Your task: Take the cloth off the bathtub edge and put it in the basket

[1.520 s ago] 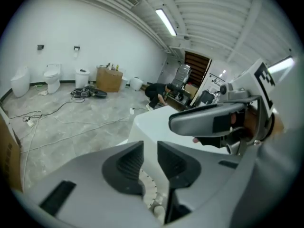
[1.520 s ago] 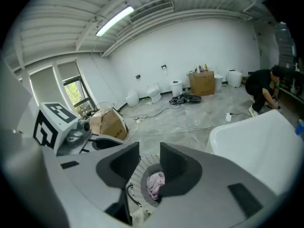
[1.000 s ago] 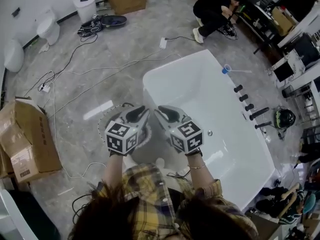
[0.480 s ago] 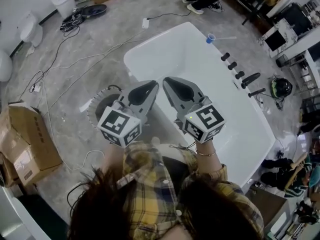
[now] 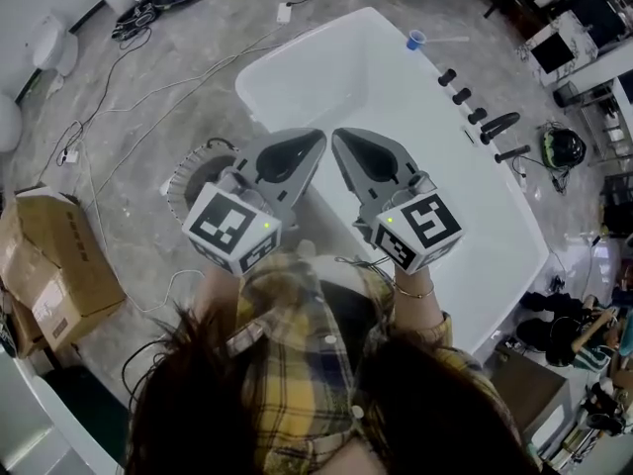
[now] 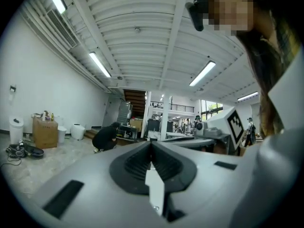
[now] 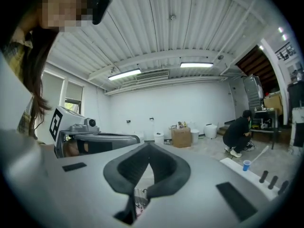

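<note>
- The left gripper (image 5: 313, 141) is up in front of the person's chest. Its jaws have just been closing. Now they are pressed together, with nothing between them.
- The right gripper (image 5: 341, 139) is just beside it. Its jaws have just been closing too. They are together now and hold nothing.
- The tips of the two grippers are near each other and point away from the person.
- The white bathtub (image 5: 396, 87) stands on the grey floor (image 5: 129, 117), under and past the grippers.
- The round wire basket (image 5: 176, 181) stands on the floor just beside the bathtub. The left gripper hides part of it.
- I cannot tell where the cloth is. The inside of the basket looks dark, and not much of it shows.
- A blue cup (image 5: 415, 40) and a row of black taps (image 5: 475, 107) sit on the far edge of the bathtub.
- A cardboard box (image 5: 59, 275) lies on the floor, well apart from the basket.
</note>
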